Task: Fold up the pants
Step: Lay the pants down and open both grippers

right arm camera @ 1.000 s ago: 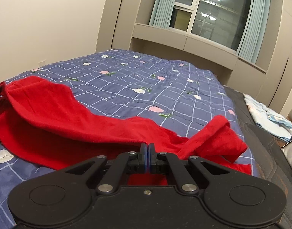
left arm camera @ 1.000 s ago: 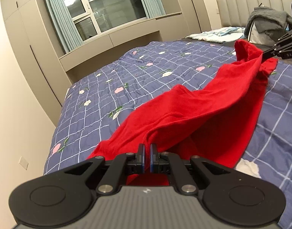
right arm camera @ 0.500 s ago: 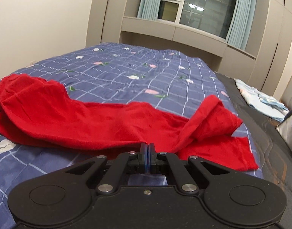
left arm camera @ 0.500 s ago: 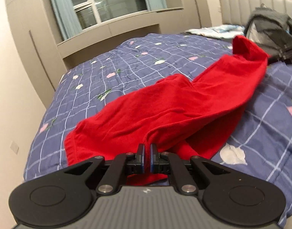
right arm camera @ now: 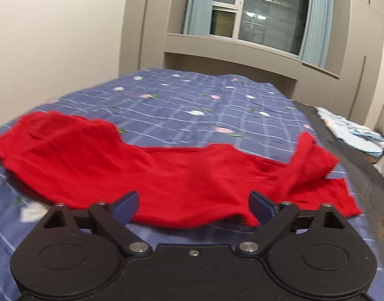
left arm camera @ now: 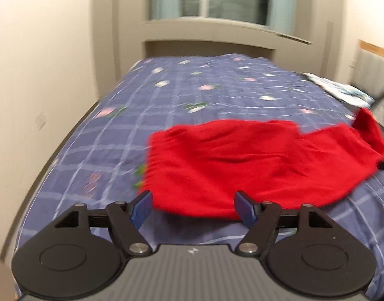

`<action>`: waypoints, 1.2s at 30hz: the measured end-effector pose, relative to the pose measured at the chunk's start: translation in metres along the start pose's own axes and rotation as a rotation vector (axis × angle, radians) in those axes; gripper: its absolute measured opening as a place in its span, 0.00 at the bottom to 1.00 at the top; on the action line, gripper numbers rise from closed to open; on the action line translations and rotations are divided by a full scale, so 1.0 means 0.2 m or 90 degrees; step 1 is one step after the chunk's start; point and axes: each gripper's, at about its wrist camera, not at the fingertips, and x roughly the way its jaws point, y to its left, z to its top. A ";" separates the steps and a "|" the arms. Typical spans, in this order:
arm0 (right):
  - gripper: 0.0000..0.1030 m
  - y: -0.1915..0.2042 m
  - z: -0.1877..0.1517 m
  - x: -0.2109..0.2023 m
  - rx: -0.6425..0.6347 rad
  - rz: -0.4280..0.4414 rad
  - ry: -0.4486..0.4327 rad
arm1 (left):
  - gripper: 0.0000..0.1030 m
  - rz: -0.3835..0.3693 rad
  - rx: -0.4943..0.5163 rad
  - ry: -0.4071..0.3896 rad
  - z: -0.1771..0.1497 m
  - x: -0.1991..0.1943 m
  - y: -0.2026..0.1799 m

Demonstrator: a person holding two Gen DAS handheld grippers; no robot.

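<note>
Red pants [left arm camera: 242, 165] fill the lower middle of the left wrist view, spread flat across a blue checked bedspread [left arm camera: 192, 92] with small flowers, the elastic waist end nearest the camera and the legs running off to the right, where one end rises in a small peak. The left gripper [left arm camera: 194, 207] stands just at the near hem, its jaws opening, the blue pads [left arm camera: 141, 208] wide apart on either side of the cloth edge and pressing on nothing; the fabric lies on the bed, not lifted. That fits a release after laying the garment out, so the bed carries it and not the claw. The view is blurred, so creases are hard to judge. In the right wrist view the same pants [right arm camera: 154, 170] stretch from far left to right as one long band, and at the right end a leg is doubled back on itself in a loose hump above a flat strip of hem. The right gripper [right arm camera: 194, 207] sits at the near edge of the cloth, jaws opening and very wide, with the hem between the pads but not pinched. Both claws sit along the same long edge, which suggests the pants have been laid lengthwise ready for a fold. The rumpled leg end would likely need smoothing first, or the fold will come out uneven. Beyond the bed are a window [right arm camera: 254, 15] with pale curtains and a built-in wardrobe.
</note>
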 end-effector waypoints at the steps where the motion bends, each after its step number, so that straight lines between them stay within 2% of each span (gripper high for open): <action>1: 0.95 0.03 0.00 0.00 0.005 0.010 -0.003 | 0.75 0.006 -0.019 0.009 0.00 0.02 0.04; 3: 0.99 0.10 0.01 0.02 0.015 0.036 -0.008 | 0.75 -0.001 -0.055 0.025 0.02 0.07 0.14; 8: 0.99 0.26 0.05 0.05 0.031 0.081 -0.020 | 0.74 -0.016 -0.103 0.055 0.07 0.24 0.30; 11: 0.99 0.33 0.07 0.07 0.036 0.102 -0.022 | 0.62 -0.050 -0.119 0.084 0.11 0.34 0.35; 13: 0.99 0.36 0.08 0.08 0.034 0.116 -0.021 | 0.48 -0.082 -0.151 0.117 0.11 0.40 0.38; 15: 0.99 0.39 0.08 0.08 0.029 0.125 -0.018 | 0.45 -0.094 -0.170 0.136 0.09 0.45 0.39; 16: 0.99 0.41 0.08 0.08 0.026 0.130 -0.015 | 0.33 -0.086 -0.168 0.138 0.09 0.46 0.38; 19: 0.99 0.43 0.08 0.08 0.021 0.135 -0.009 | 0.26 -0.059 -0.161 0.141 0.10 0.46 0.35; 22: 0.99 0.42 0.07 0.09 0.028 0.136 -0.001 | 0.23 -0.027 -0.143 0.132 0.12 0.43 0.28; 26: 0.99 0.41 0.07 0.09 0.028 0.134 -0.001 | 0.22 0.031 -0.095 0.077 0.20 0.28 0.21; 30: 0.99 0.41 0.07 0.08 0.027 0.133 -0.005 | 0.21 0.070 -0.092 0.036 0.26 0.11 0.23; 34: 0.99 0.42 0.06 0.08 0.029 0.138 -0.005 | 0.22 0.088 -0.093 0.036 0.24 0.03 0.27; 36: 0.99 0.43 0.06 0.08 0.030 0.142 -0.004 | 0.22 0.100 -0.088 0.054 0.20 0.06 0.28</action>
